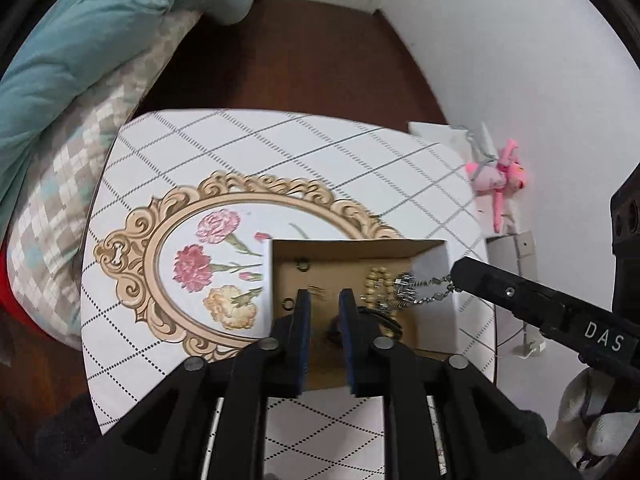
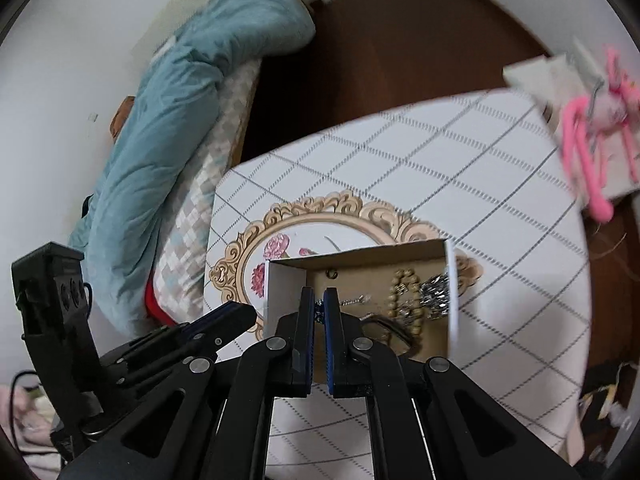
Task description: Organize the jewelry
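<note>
An open cardboard box (image 1: 356, 249) with white outer walls sits on the table and holds jewelry: a beige bead strand (image 1: 378, 282), small rings (image 1: 303, 264) and a sparkly silver piece (image 1: 406, 282). My left gripper (image 1: 325, 300) hovers over the box, jaws slightly apart and empty. My right gripper (image 2: 319, 298) is shut on a silver chain (image 1: 434, 284), which hangs from its tip (image 1: 460, 276) into the box's right side. In the right wrist view the box (image 2: 376, 250), beads (image 2: 404, 280) and the left gripper (image 2: 232, 316) show.
The table (image 1: 280, 136) has a checked cloth with an ornate framed flower print (image 1: 208, 248). A pink plush toy (image 1: 500, 172) and white card (image 1: 436, 130) lie at the far right edge. A teal duvet (image 1: 80, 56) and bed lie left.
</note>
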